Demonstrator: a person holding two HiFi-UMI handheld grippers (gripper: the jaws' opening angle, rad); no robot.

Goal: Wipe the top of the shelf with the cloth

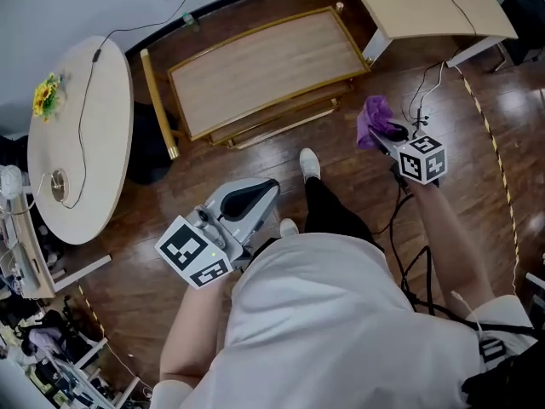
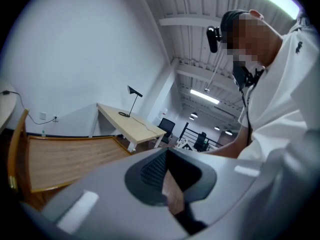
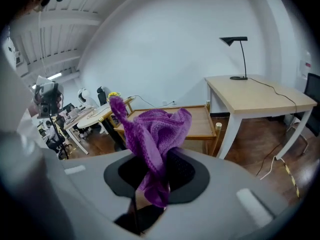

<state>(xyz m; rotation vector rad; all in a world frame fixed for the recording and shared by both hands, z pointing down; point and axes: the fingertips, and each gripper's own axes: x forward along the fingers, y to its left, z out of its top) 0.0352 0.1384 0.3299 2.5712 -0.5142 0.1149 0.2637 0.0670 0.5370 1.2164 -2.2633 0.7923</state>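
Observation:
The low wooden shelf [image 1: 268, 66] stands on the floor ahead of me, its flat top bare; it also shows in the left gripper view [image 2: 65, 159] and behind the cloth in the right gripper view [image 3: 200, 121]. My right gripper [image 1: 385, 135] is held in the air right of the shelf, shut on a purple cloth [image 1: 375, 116]. The cloth [image 3: 152, 134] bunches up out of the jaws [image 3: 152, 181]. My left gripper [image 1: 247, 198] hovers short of the shelf's near edge, jaws together [image 2: 167, 179] with nothing in them.
A round white table [image 1: 81, 135] with yellow flowers [image 1: 47, 95] and a cord stands at the left. A light wooden desk [image 1: 426, 2] with a black lamp [image 3: 240, 54] is at the back right. Cables [image 1: 417, 100] trail on the floor. My shoes [image 1: 309, 164] stand near the shelf.

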